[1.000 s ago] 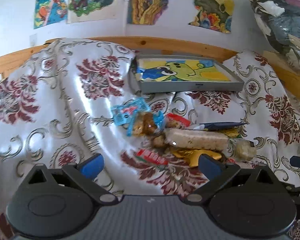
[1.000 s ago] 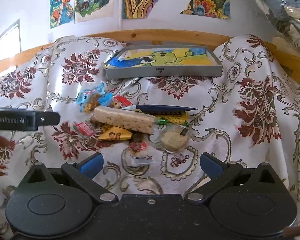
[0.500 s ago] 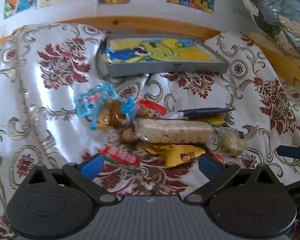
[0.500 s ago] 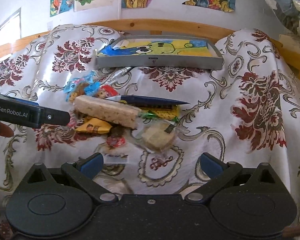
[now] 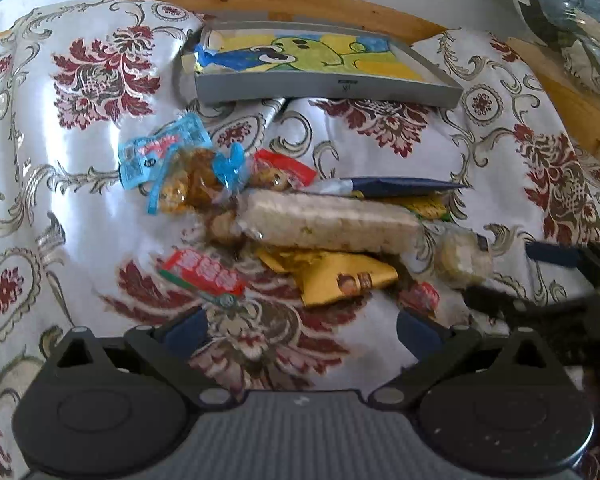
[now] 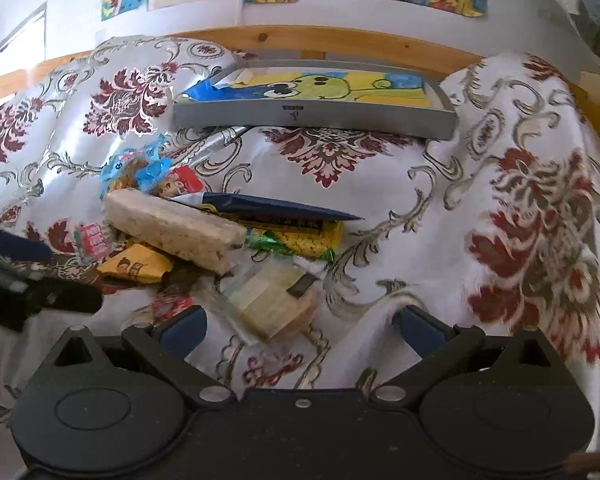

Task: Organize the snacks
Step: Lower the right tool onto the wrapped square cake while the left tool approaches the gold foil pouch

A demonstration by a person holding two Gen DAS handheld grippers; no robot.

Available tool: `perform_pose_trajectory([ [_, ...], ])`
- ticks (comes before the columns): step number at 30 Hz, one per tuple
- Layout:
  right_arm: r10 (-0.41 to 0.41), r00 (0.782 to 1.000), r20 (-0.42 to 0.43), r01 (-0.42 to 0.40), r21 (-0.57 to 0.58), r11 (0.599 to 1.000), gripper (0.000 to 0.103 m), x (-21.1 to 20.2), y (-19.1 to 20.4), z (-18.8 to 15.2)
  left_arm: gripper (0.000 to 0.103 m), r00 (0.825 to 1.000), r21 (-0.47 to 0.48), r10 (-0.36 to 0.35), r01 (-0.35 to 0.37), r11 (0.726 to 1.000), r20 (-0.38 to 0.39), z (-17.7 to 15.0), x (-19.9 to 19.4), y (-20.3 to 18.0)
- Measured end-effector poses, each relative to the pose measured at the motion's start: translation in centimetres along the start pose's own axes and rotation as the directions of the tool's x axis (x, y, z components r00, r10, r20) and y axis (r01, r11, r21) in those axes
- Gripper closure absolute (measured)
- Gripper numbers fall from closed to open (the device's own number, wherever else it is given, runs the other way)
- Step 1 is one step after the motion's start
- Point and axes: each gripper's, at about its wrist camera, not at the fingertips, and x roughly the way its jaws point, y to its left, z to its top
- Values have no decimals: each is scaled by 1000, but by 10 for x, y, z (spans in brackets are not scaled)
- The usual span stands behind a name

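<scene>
floral cloth (image 5: 100,216) carries one snack pile (image 5: 324,224), one grey tray (image 5: 324,84); both grippers (image 5: 300,330) (image 6: 300,326) gape, holding nothing.

White satin cloth (image 5: 100,208) swirls with dark red flowers and silver scrolls. Grey shallow tray (image 5: 324,88) shows a green, yellow and blue cartoon. Near it: light blue wrapper (image 5: 160,152), gold packet (image 5: 340,278), red-and-white sachet (image 5: 204,272), navy pouch (image 6: 276,208).

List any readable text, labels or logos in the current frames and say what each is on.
None can be read.
Grey tray: small dark mark on the front wall, too small.
Red packet: pale characters, blurred.
Light blue packet: red print, blurred.
Gold packet: round emblem, no legible words.
Yellow-green packet: dark print, too small.
</scene>
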Motion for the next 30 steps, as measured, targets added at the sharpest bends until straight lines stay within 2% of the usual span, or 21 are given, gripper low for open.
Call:
perform_pose_trajectory([
  [6,48,999,-9,-49,-66,997,1,19,-3,12,1,1000,21,-3,3,1000,-5,-1,-1,-7],
  [9,69,998,-5,-69,-69,995,1,23,-1,12,1,1000,-10,0,0,1000,-13,5,3,-2],
  [12,68,998,4,-68,-56,996,3,24,1,11,1,1000,-59,-2,1,998,-18,12,9,5],
  [14,79,997,7,-79,-42,996,9,25,1,11,1,1000,-76,7,-8,997,-15,16,14,6],
  [20,86,996,22,-86,-4,996,16,23,4,8,1,1000,-37,-9,8,999,-27,24,30,-3],
  [23,77,997,27,-77,17,997,20,23,2,7,3,999,-49,-25,24,999,-30,29,37,-5],
  [27,74,997,28,-75,36,997,21,24,1,5,6,997,-84,-32,26,996,-70,34,51,-7],
  [30,65,997,30,-66,40,997,21,24,3,4,8,998,-111,-27,20,994,-62,35,55,-7],
])
